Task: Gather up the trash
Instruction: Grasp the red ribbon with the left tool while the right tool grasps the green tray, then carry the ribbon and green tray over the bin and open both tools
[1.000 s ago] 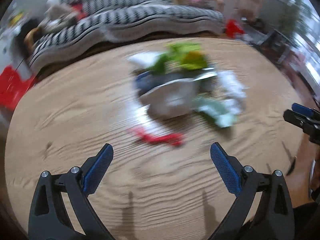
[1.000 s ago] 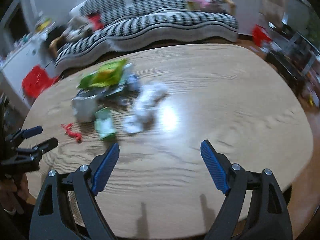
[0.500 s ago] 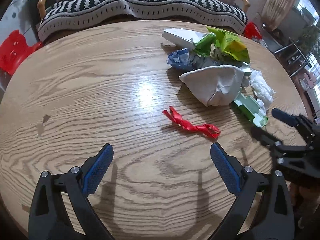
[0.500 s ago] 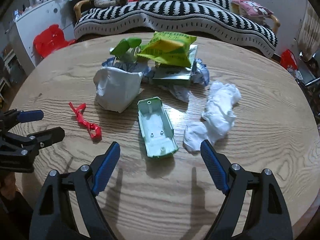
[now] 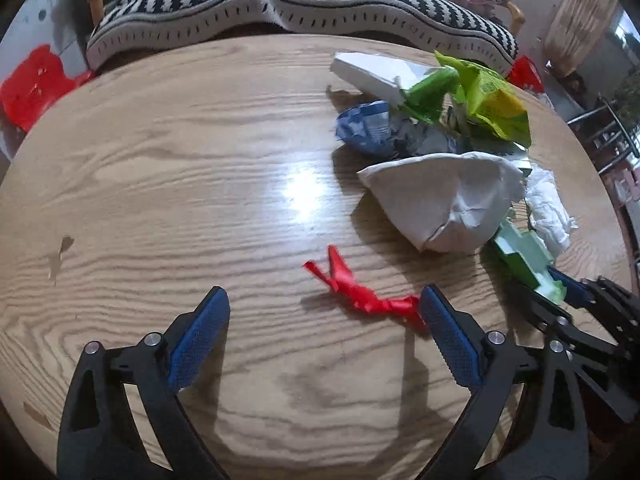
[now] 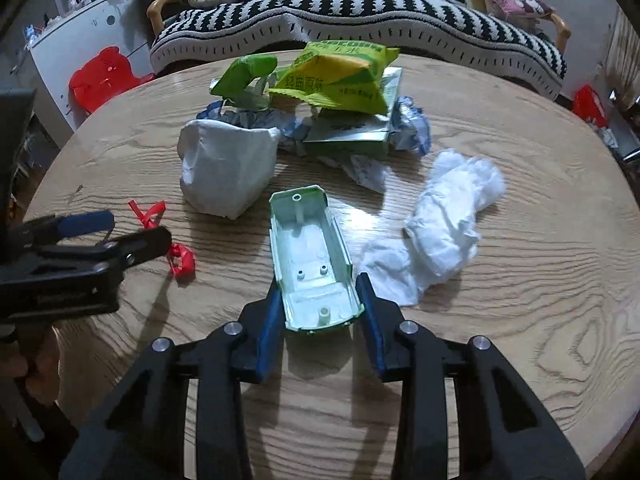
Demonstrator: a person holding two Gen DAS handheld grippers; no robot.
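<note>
Right tool now closed around green tray, left tool spread

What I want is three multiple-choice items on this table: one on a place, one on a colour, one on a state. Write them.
1. Where does the red ribbon lie?
A. on the sofa
B. on the bare table
C. inside the tray

2. What colour is the tray between the right gripper's fingers?
A. pale green
B. blue
C. black

3. How is the left gripper?
A. shut on the ribbon
B. shut on tissue
C. open, holding nothing

Key:
1. B, wood shows all round the ribbon.
2. A, its plastic is pale green inside and out.
3. C, its fingers stand wide apart with nothing clamped.
</note>
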